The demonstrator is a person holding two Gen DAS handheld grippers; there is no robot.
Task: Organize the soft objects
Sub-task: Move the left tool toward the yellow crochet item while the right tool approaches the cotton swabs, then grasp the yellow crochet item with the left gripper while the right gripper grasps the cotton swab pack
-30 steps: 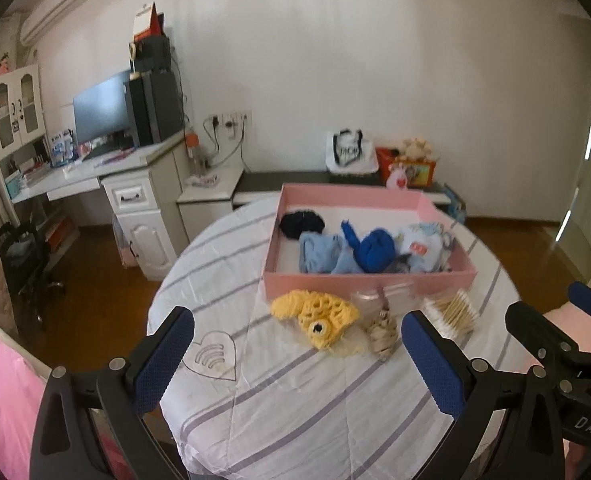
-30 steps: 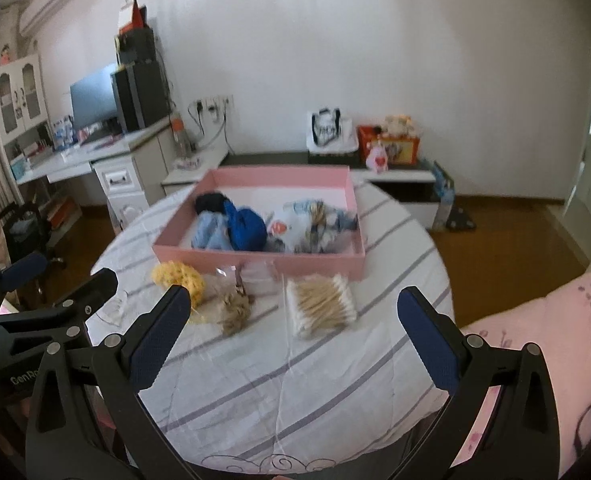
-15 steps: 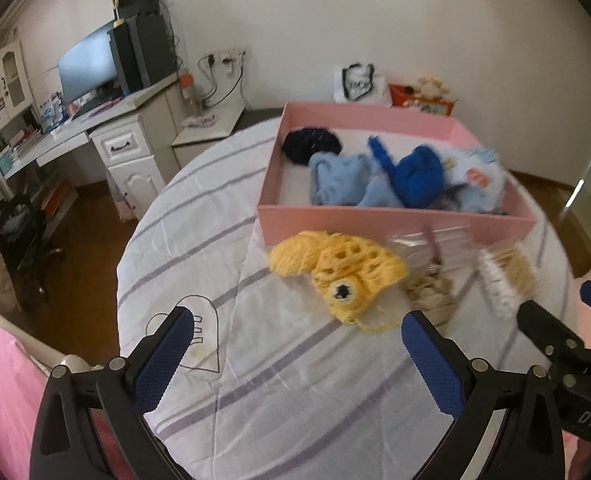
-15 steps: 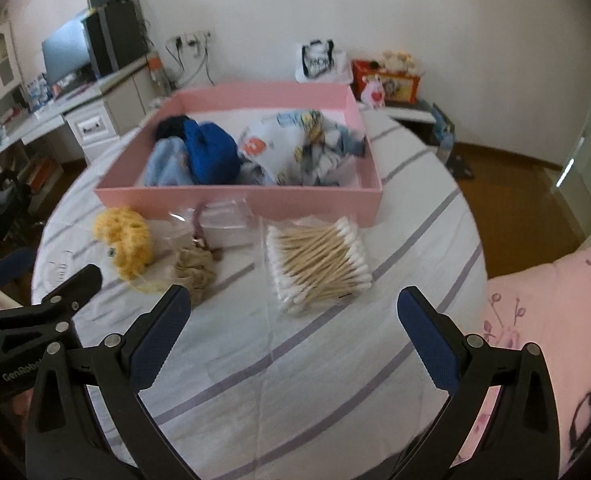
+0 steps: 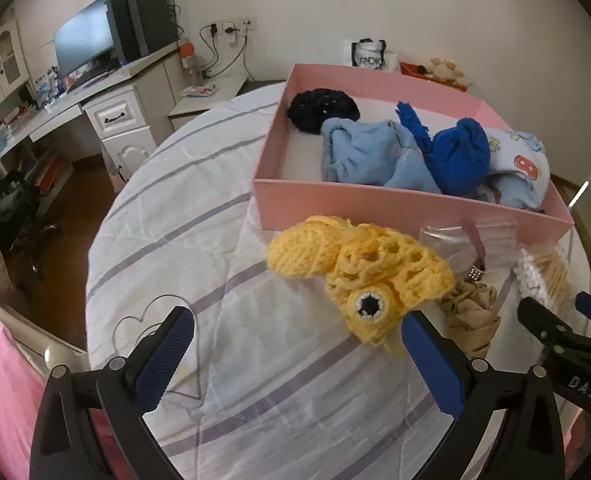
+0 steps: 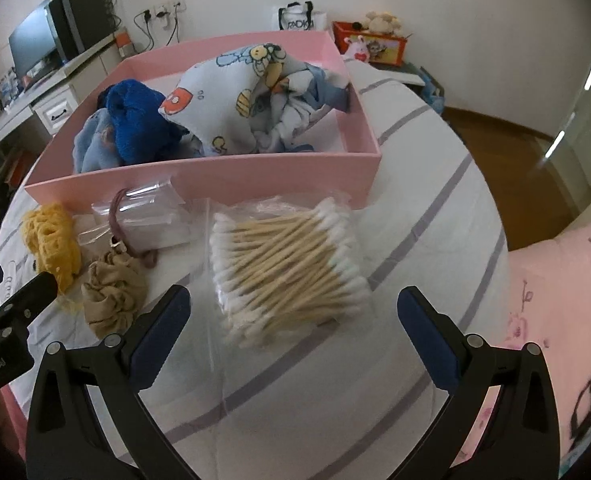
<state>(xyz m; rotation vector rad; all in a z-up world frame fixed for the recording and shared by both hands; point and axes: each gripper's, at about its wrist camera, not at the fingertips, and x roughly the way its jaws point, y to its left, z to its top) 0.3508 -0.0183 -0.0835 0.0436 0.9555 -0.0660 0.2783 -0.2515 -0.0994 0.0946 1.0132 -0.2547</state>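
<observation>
Yellow crochet piece (image 5: 359,276) lies on the striped tablecloth (image 5: 199,216) at centre-right of the left wrist view, just in front of the near wall of the pink box (image 5: 395,208), which already holds a black knit, pale blue cloth, a dark blue towel (image 5: 459,156) and printed fabric. We hold the left gripper (image 5: 295,356) above the cloth with its fingers spread wide and nothing between them; its right pad sits just beside the piece's lower edge.

In the right wrist view our right gripper (image 6: 295,320) is likewise spread wide and empty, low in the frame, with the bag of cotton swabs (image 6: 291,264) just ahead of it. A tan scrunchie (image 6: 111,296) lies at lower left, and a clear packet (image 6: 147,220) rests against the box wall.

We judge the step in hand to be picking up the yellow piece. To do it well we should centre the fingers over its thick middle, press down lightly so both pads catch yarn, not tablecloth, and close fully. We lift clear of the box wall before releasing inside.
</observation>
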